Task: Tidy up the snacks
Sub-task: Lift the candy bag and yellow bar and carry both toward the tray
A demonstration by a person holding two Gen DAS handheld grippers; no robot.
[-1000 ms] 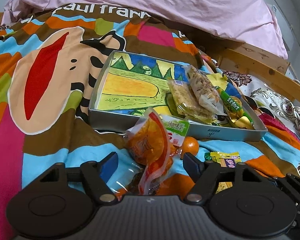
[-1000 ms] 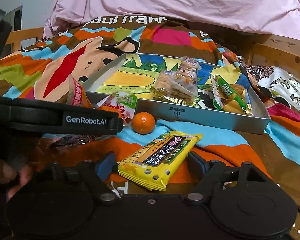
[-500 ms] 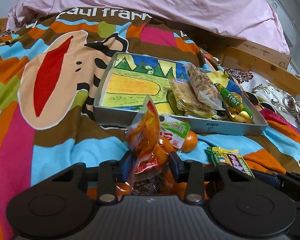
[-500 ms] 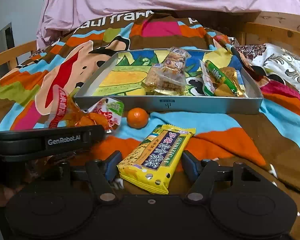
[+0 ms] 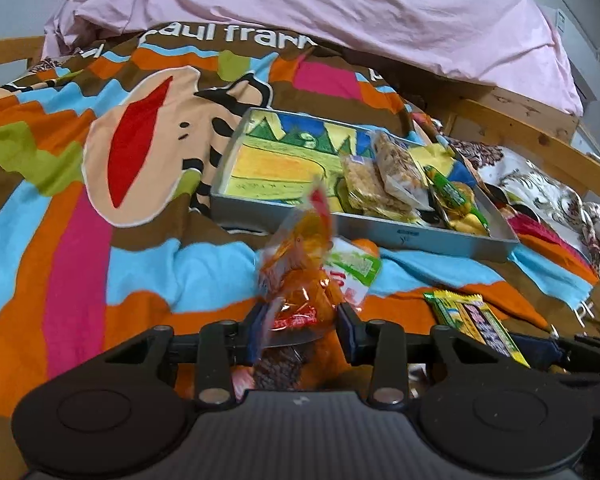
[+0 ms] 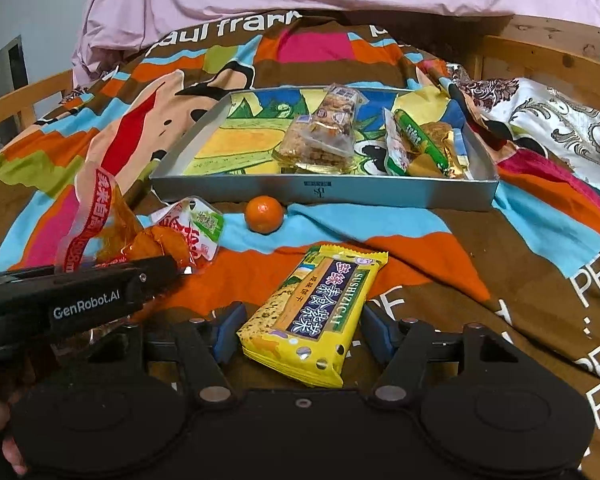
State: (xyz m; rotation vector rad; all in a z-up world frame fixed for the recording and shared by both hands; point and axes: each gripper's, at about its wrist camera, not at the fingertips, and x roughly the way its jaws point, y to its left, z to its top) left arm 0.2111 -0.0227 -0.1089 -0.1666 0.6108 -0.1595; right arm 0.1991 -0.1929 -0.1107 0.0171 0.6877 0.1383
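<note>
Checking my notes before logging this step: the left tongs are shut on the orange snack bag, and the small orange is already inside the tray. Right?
Not quite. The left tongs are shut on the orange snack bag, but the small orange lies on the blanket in front of the tray, as the right wrist view shows.

We see the tray (image 6: 396,197)'s nine-o'clock half bare for entry, its three-o'clock half crowded with snack packets (image 6: 320,140), a mandarin (image 6: 264,214) fronting it.

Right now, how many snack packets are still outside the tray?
3: orange packet in the left gripper, white-green packet beside it, yellow packet between the right gripper's fingers. Others may be hidden.
</note>
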